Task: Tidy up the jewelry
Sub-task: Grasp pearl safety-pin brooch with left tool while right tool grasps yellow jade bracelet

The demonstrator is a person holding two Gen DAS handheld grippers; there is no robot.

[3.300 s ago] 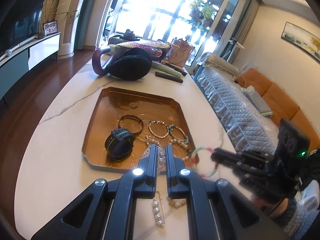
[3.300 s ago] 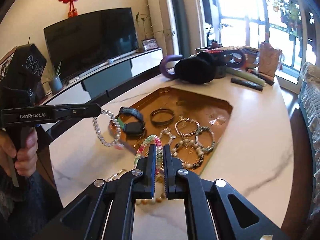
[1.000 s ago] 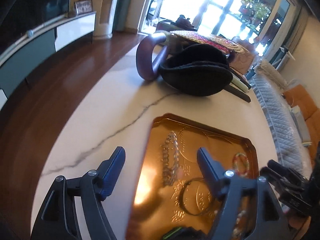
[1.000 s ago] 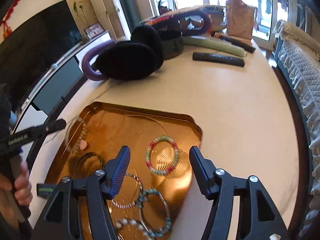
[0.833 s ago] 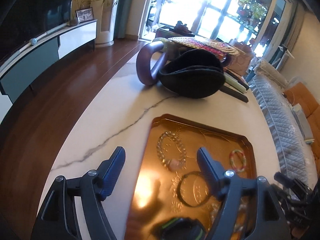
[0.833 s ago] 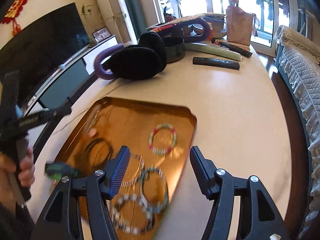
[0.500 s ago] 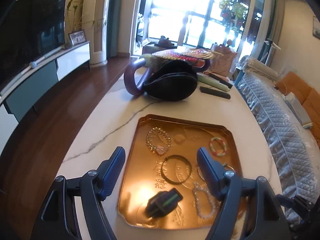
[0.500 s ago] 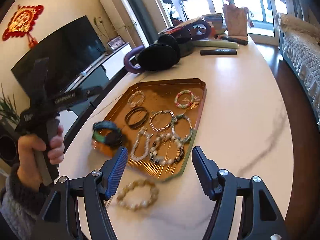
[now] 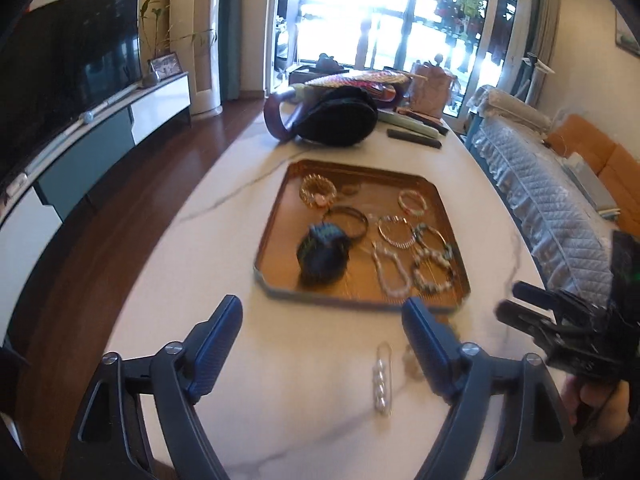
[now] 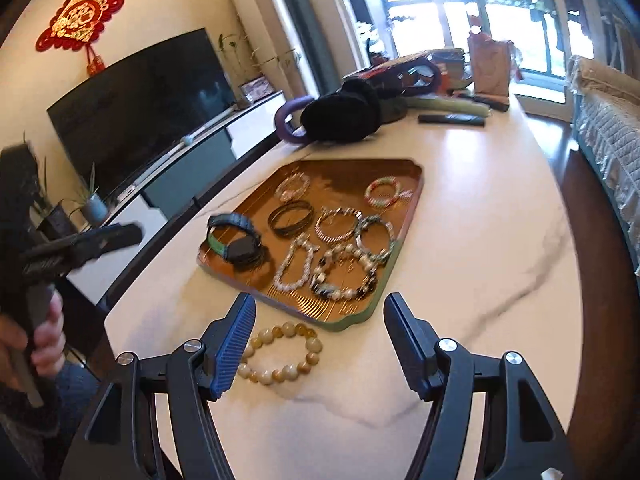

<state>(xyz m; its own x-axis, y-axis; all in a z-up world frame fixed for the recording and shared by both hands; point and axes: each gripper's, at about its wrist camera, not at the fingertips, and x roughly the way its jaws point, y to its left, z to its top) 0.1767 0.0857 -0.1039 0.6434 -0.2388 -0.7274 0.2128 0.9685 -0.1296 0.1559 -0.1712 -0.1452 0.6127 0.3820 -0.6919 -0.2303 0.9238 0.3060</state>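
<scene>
- So far, most of the jewelry sits on the copper tray (image 10: 404, 240): we count about 8 pieces there, among them a dark watch (image 10: 236, 242), a thin dark bangle (image 10: 290, 216), a pink-and-green bead bracelet (image 10: 383, 192) at the far side and several pearl and bead bracelets along the near edge.
- 2 pieces are left on the tabletop (image 10: 480, 272), as far as we can see. A cream bead bracelet (image 10: 280, 354) lies just beside the tray's near edge, and a pearl pin (image 9: 382, 378) lies nearby, clear of the tray.
- Our left gripper (image 9: 322, 354) has just been opening its jaws wider; they stand wide apart with nothing between them, and the pearl pin shows on the tabletop below the gap.
- Our right gripper (image 10: 320, 344) also has its jaws spread and holds nothing; the cream bead bracelet lies under its left jaw, untouched.
- We judge the task close to done: 2 pickups and 2 placements on the tray remain.
- Free space on the tray looks limited to the far middle part, so the last pieces will probably need careful placing to avoid overlap.
</scene>
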